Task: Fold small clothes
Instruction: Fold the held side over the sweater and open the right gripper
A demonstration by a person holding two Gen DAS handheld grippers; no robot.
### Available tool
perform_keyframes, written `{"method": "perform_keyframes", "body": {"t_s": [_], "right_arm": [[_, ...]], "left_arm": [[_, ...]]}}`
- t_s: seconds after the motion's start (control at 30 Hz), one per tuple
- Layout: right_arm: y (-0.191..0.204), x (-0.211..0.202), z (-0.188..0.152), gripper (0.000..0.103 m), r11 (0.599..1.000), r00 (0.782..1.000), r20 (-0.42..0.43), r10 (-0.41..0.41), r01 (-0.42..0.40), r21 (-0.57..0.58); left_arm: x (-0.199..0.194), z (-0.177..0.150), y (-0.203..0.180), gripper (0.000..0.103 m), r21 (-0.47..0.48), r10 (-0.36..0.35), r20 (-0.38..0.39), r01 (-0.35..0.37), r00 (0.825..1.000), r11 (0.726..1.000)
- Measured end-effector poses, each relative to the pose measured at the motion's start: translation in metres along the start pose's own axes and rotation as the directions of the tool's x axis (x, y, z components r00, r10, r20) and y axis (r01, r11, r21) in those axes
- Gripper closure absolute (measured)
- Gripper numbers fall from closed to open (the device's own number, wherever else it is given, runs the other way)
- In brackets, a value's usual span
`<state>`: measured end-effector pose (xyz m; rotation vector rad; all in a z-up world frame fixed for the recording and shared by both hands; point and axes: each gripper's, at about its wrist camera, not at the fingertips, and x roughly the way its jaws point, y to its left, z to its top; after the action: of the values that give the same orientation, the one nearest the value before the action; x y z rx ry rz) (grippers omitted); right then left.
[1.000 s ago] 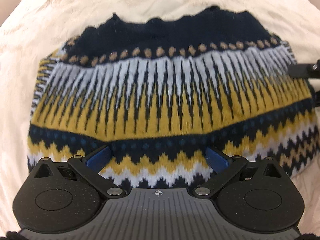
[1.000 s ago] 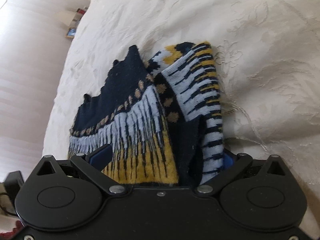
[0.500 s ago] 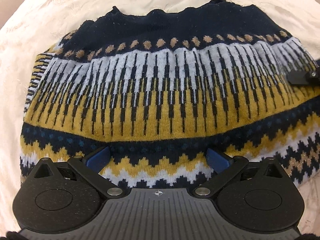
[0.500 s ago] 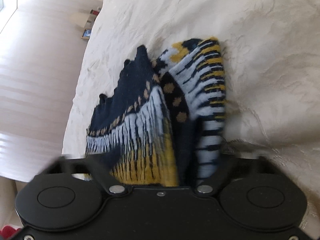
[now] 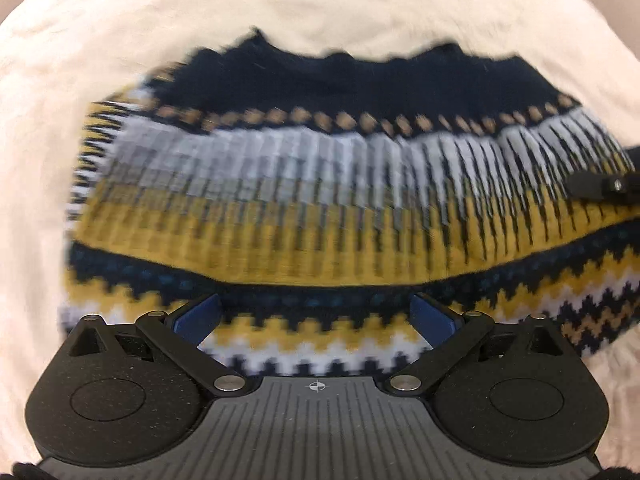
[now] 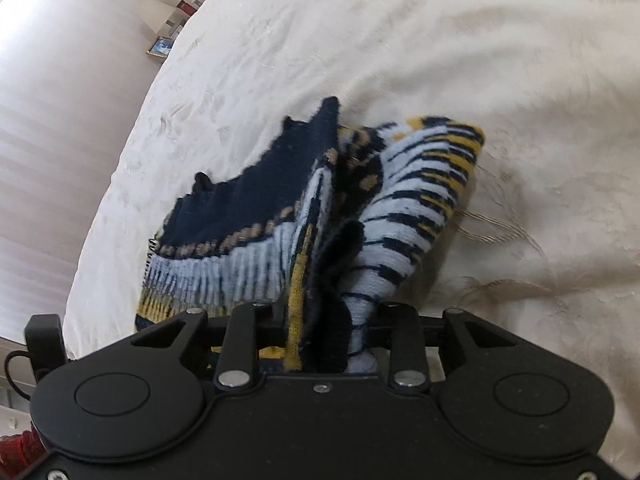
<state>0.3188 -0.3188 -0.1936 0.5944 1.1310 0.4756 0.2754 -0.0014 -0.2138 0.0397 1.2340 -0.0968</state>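
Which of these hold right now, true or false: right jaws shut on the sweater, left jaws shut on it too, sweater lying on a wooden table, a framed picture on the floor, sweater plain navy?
1. The right gripper has its jaws shut on the navy, yellow and white patterned knit sweater. True.
2. The left gripper is also shut on the sweater. False: its blue pads stand wide apart over the knit.
3. The sweater lies on a wooden table. False: it lies on a cream embossed bedspread.
4. A small framed picture sits on the floor beyond the bed. True.
5. The sweater is plain navy. False: it has yellow, white and tan bands.
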Motion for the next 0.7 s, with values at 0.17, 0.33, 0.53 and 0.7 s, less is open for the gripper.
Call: {"method": "perform_keyframes", "body": {"t_s": [0.17,0.33,0.53,0.7], "right_arm": [[0.04,-0.006,-0.003,0.063,0.998,0.999,0.008,-0.047,0.047,-0.034],[0.086,-0.001,-0.006,0.064,0.994,0.996,0.007,-0.083,0.084,-0.071],[0.144,0.02,-0.014,0.064,0.989,0.995,0.005,-0.102,0.102,-0.106],[0.19,0.055,-0.024,0.064,0.979,0.992,-0.02,-0.123,0.118,-0.165]], "left_arm": [[-0.031,-0.002,0.048,0.001,-0.01,0.01,0.061,-0.009,0.998,1.0],[-0.052,-0.008,0.097,0.001,-0.023,0.01,0.087,-0.008,0.996,1.0],[-0.06,-0.011,0.13,0.001,-0.048,-0.015,0.081,0.019,0.997,0.999],[-0.059,-0.014,0.156,0.001,-0.048,-0.033,0.068,0.037,0.997,0.998]]}}
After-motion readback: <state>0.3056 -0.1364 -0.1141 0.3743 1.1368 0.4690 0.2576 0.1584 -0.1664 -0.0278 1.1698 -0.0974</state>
